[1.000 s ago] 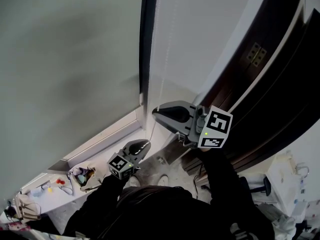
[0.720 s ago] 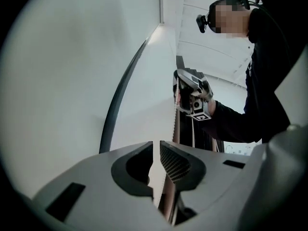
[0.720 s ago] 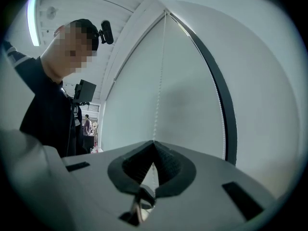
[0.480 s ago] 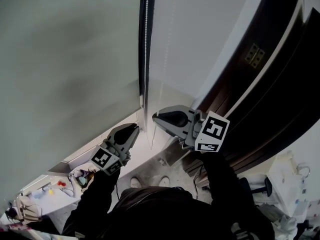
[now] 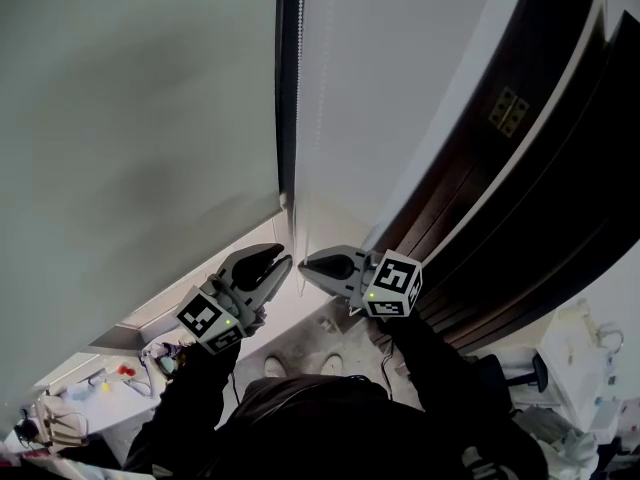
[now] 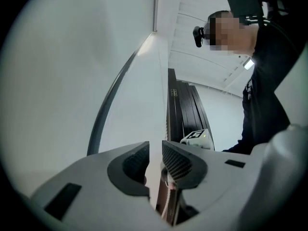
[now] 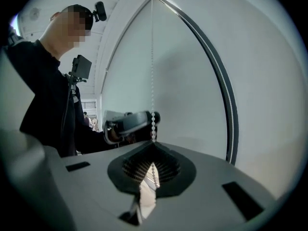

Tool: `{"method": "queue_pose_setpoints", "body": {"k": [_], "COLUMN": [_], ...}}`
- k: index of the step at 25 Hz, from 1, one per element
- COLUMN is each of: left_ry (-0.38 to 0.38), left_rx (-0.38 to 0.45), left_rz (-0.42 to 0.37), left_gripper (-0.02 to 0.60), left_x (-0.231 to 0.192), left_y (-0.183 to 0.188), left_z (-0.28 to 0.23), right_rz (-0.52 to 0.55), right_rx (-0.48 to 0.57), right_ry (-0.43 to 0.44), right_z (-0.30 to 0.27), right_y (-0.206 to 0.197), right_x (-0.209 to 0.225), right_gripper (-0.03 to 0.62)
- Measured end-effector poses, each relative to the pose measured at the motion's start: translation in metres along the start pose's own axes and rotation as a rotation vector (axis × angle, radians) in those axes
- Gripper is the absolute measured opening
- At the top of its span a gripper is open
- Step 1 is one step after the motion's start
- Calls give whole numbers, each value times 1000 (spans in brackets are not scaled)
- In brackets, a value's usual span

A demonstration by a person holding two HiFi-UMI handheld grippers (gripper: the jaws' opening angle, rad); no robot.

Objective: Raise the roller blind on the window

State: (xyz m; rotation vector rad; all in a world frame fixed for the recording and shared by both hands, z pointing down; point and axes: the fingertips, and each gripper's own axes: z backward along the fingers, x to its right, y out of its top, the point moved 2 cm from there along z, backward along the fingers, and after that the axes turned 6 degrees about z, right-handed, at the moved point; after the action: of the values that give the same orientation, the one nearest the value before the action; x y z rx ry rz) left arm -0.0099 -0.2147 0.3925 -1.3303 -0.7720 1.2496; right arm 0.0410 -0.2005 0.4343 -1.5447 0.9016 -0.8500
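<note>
So, the thin white bead chain [image 7: 152, 57] comes straight down from the top of the right gripper view and runs right into the right gripper [image 7: 153, 142]. Its jaws are clamped together on that chain, and we can see a bit more of it in the gap below the pads. In the head view the chain [image 5: 300, 108] is a pale dotted line just right of the dark vertical frame strip [image 5: 288, 88], ending above the right gripper [image 5: 305, 261].

The left gripper [image 5: 285, 256] sits just left of it, tips near each other. In its own view the left gripper [image 6: 155, 146] has a narrow gap between the jaws. They've just been opening, and the pads aren't pressing on anything. A thin pale strand shows low in the gap, though we can't tell what it is.

The big pale grey roller blind [image 5: 140, 118] fills the upper left of the head view, with a white window ledge [image 5: 200, 283] under it. A dark brown wooden door [image 5: 520, 178] takes the right side, and small clutter [image 5: 150, 353] lies on the floor at lower left.

Both black sleeves [image 5: 430, 368] reach up from the bottom of the frame, with the grippers side by side and pointing up and left.
</note>
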Motion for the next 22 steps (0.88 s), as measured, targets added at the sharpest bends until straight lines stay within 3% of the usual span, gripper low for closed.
{"method": "queue_pose_setpoints", "body": {"k": [3,8,12,22], "left_ry": [-32,-40,-85,-121], "left_rx": [-56,-64,-70,-63], "left_rz": [-18,-36,-3,-46], "left_gripper": [119,153,164,139], "left_x": [7,11,16,22], "left_y": [3,16,31,60], "left_z": [-9,-18,-25,-37], "right_rz": [-60,-156,-142,-140], "right_rx": [-60,-126,-136,-138], "right_ry": [12,44,53,47], "right_z": [-7,-16,-21,-18], "right_y": [-45,-101,-104,-107], "right_x": [-2,-17,-25,-25], "right_gripper": [6,8,8,6]}}
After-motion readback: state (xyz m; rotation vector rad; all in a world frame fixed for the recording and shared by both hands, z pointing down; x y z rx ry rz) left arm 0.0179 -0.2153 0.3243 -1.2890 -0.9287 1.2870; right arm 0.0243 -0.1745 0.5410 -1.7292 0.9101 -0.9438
